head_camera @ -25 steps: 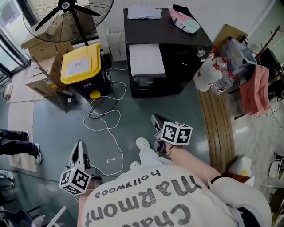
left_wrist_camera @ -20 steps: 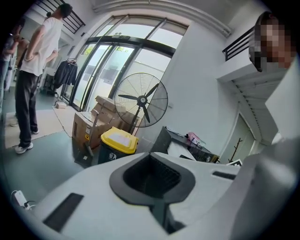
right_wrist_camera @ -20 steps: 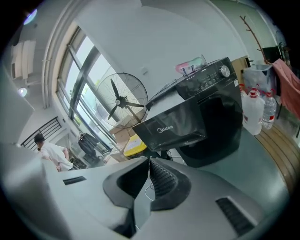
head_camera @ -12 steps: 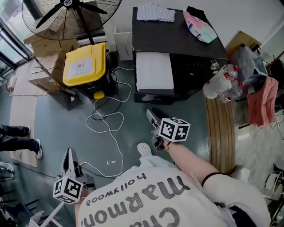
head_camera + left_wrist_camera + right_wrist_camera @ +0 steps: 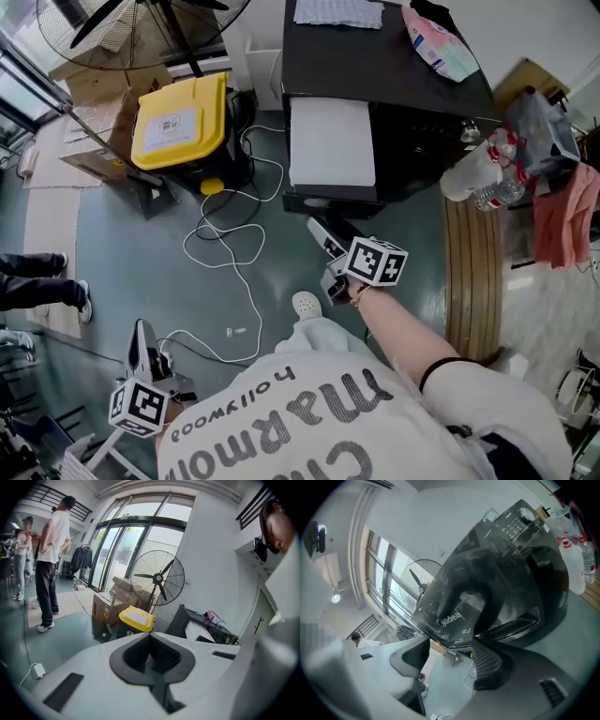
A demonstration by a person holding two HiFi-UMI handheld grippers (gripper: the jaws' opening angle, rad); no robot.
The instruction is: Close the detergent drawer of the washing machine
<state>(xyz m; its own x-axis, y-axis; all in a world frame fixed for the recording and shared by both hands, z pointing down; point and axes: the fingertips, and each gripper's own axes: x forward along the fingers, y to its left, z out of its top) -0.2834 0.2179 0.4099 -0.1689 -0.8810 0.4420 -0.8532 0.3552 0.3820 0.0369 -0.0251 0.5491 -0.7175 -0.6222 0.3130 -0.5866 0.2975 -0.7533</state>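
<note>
Black glossy plastic fills the space just beyond my right gripper (image 5: 450, 656): the washing machine (image 5: 501, 569). What I take to be its detergent drawer (image 5: 513, 623) stands out as a dark slab low on the front, ahead of my fingertips and untouched. The view is warped, so I may be misreading that slab. My right jaws are opening, with nothing between them. My left gripper (image 5: 152, 658) hangs well off to the side, jaws together and empty. Such a drawer should be light, stiff and easy on its runners. I would not clamp it but push its flat front squarely at the middle, so it cannot skew and jam.
</note>
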